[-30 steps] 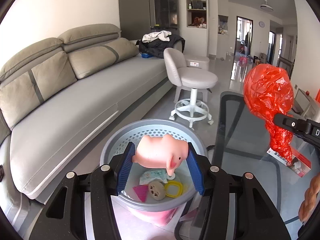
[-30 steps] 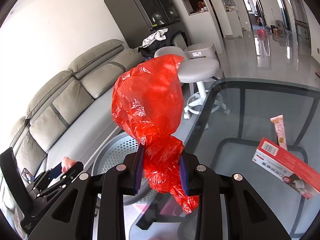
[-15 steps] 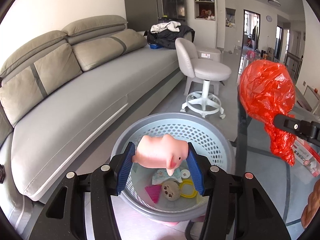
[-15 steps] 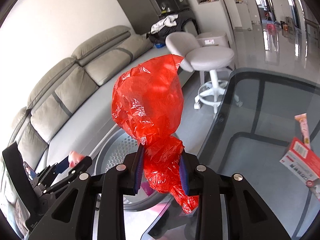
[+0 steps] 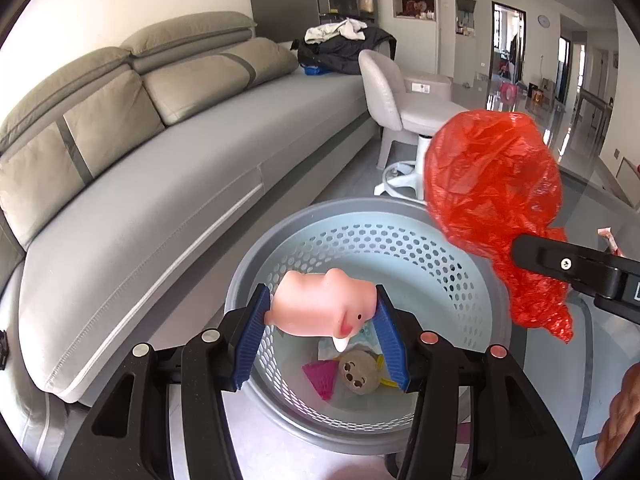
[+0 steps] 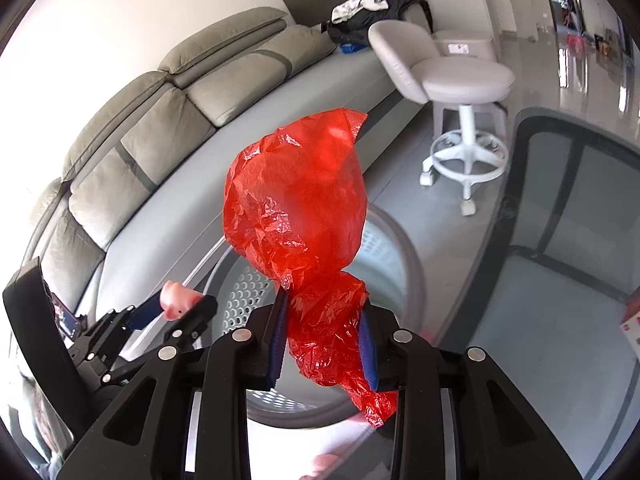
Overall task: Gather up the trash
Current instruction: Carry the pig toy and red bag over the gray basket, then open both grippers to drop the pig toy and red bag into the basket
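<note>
In the left wrist view, a pink pig toy [image 5: 322, 305] is clamped between the half-spread blue pads of the left tool [image 5: 320, 338], above the grey basket [image 5: 470, 276]; in the right wrist view, a red plastic bag [image 6: 298, 216] is pinched by the nearly closed right tool [image 6: 324, 338] over the same basket [image 6: 412, 264].

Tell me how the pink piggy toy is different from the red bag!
The pink pig toy is smooth, plump and solid; the red plastic bag is crinkly, see-through and bigger. The pig fills the left gripper side to side; the bag is pinched at its neck by the right gripper. Both hang over the grey basket.
</note>
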Demonstrator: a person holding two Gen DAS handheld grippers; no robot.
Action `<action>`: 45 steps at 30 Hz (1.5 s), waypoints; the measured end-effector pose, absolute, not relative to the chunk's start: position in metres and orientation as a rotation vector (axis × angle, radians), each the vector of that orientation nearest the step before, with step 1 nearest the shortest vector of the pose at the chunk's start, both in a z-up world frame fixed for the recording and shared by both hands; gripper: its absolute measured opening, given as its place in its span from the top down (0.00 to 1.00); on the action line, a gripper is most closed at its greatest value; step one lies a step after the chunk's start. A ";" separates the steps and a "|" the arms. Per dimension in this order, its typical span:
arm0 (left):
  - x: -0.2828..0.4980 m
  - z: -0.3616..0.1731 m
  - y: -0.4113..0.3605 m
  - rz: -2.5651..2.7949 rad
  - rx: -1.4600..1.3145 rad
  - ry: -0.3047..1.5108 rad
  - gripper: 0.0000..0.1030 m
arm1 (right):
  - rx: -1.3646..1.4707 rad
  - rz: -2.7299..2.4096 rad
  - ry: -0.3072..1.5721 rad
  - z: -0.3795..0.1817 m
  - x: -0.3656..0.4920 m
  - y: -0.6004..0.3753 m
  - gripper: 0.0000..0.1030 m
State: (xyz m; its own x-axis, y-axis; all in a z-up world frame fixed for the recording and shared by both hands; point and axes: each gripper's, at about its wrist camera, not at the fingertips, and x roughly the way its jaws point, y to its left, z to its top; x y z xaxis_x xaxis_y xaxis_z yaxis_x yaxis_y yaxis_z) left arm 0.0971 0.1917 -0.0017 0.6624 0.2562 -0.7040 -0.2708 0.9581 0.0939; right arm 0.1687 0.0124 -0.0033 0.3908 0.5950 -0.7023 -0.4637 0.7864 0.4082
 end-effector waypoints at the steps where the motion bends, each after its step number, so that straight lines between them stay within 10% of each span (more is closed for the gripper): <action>1: 0.097 -0.003 0.193 0.299 -0.020 0.797 0.50 | 0.157 0.684 0.967 -0.006 0.169 0.015 0.70; 18: 0.102 -0.020 0.204 0.282 -0.069 0.869 0.49 | 0.155 0.705 1.066 -0.039 0.182 0.038 0.70; 24: 0.096 -0.018 0.204 0.289 -0.077 0.849 0.31 | 0.176 0.708 1.049 -0.037 0.184 0.036 0.44; 45: 0.094 -0.018 0.209 0.294 -0.091 0.852 0.30 | 0.175 0.690 1.024 -0.030 0.181 0.033 0.44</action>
State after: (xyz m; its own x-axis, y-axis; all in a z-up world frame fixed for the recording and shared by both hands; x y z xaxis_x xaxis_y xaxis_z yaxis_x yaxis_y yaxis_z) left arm 0.0940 0.2088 -0.0179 0.6210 0.2193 -0.7525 -0.2915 0.9558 0.0379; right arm 0.1810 0.0330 -0.0304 0.3313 0.6029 -0.7258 -0.4456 0.7780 0.4429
